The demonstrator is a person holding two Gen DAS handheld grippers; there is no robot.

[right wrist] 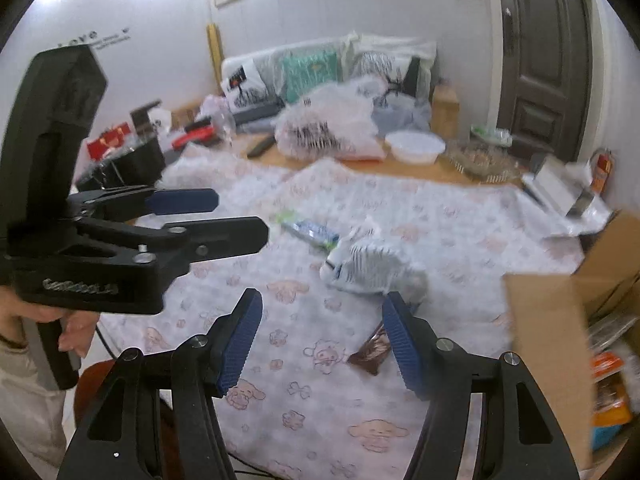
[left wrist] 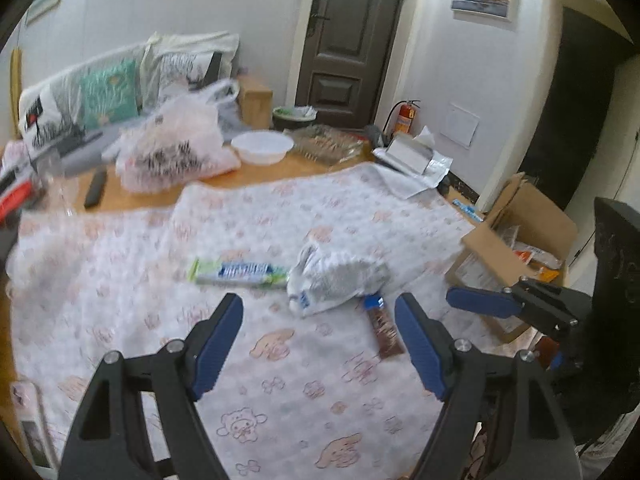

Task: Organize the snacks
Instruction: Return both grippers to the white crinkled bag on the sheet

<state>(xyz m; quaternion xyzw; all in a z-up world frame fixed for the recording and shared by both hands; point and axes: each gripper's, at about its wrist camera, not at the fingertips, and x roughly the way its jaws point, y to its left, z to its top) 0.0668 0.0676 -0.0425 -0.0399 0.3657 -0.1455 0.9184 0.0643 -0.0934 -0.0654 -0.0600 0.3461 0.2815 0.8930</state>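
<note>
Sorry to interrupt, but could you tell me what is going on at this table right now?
A person is sorting snacks with a handheld claw in each hand. Both the left claw and the right claw are open and empty, above the patterned cloth. Three snacks lie loose there: a green packet, a white bag and a brown bar. A cardboard box of snacks stands beside the table.

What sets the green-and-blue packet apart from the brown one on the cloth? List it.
The green-and-blue packet is the longer one; the brown packet is shorter and darker. The green-and-blue packet lies crosswise left of the white bag, while the brown packet points away from the camera, its blue end at the bag's edge. Both lie flat on the printed cloth, untouched by either gripper.
</note>
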